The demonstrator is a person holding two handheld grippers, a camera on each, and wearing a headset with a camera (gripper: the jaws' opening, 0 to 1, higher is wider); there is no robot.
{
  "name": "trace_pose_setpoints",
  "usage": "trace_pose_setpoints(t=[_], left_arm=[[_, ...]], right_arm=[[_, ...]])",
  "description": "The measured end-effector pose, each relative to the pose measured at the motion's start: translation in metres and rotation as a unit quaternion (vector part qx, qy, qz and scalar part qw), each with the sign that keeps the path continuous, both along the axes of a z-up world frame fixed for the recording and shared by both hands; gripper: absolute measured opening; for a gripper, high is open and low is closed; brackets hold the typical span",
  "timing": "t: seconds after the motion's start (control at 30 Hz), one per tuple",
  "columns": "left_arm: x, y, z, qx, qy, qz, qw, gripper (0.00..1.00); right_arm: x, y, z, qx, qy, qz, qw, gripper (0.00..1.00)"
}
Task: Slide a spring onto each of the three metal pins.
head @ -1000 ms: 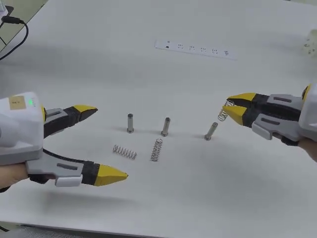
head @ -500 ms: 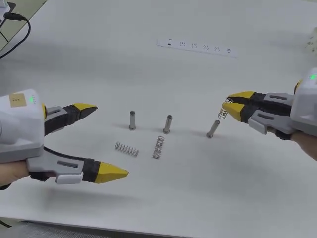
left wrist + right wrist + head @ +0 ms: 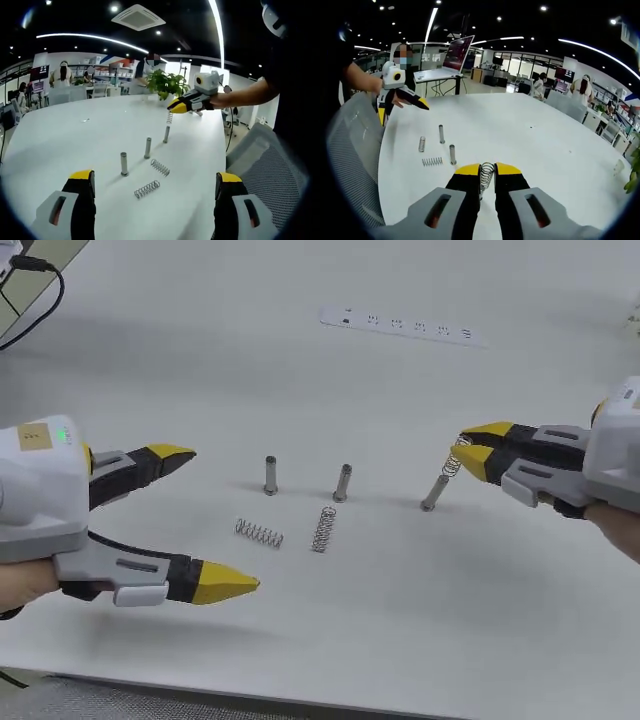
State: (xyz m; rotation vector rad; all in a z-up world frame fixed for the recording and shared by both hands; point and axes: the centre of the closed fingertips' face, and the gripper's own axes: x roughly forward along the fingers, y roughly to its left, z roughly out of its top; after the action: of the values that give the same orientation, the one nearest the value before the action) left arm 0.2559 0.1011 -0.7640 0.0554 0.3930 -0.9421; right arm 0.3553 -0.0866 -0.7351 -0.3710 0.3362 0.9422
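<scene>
We pinch one spring tight in our right gripper, just above the leaning pin. Two loose springs and two upright pins sit left of that pin. Farther left, our left gripper hangs wide open.

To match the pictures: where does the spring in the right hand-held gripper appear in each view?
Head view: right of centre, the held spring in the right hand-held gripper, above the tilted pin.
Left gripper view: upper middle, under that gripper's tips.
Right gripper view: bottom centre, between the jaws.
Shared landmark: two loose springs.
</scene>
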Motion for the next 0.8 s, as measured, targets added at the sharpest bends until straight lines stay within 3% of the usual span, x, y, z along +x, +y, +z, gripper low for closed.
trace_pose_setpoints(t=[0.8], left_arm=[[0.0,0.005,-0.002,0.001,0.004,0.007,1.0,0.98]], right_arm=[[0.001,0.001,-0.01,0.001,0.011,-0.003,0.9999,0.08]])
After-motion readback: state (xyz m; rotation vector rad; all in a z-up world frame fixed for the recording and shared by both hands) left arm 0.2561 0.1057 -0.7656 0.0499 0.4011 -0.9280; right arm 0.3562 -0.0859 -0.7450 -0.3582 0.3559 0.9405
